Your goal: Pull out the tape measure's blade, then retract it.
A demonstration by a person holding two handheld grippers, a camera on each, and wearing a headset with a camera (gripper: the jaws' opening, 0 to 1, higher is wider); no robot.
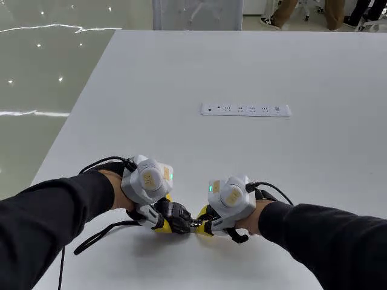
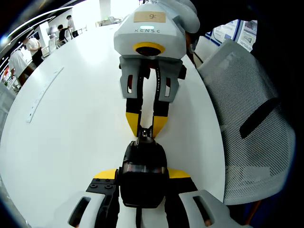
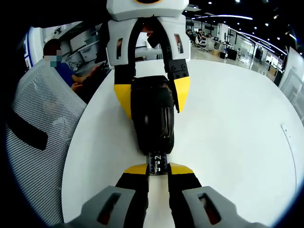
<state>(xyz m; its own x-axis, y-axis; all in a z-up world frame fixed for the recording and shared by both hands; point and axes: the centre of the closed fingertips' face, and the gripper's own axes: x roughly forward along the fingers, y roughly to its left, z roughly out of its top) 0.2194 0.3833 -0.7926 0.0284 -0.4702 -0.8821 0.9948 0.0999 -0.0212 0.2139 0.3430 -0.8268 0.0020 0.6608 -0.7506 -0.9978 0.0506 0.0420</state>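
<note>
Near the front edge of the white tabletop (image 1: 181, 266), the left gripper (image 2: 142, 174) clamps its yellow-tipped jaws on both sides of the black rounded tape measure case (image 3: 152, 118). The right gripper (image 3: 157, 169) faces it tip to tip and pinches the short numbered stub of blade (image 3: 157, 159) at the case mouth. The blade's long axis runs straight between the grippers, so the pull should, I judge, carry the right one directly away along that line; a flat white power strip (image 1: 245, 110) lies farther off, well apart.

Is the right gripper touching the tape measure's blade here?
Touching. The right gripper view shows the blade pinched between the yellow jaw tips of the right gripper, with no gap on either side.
</note>
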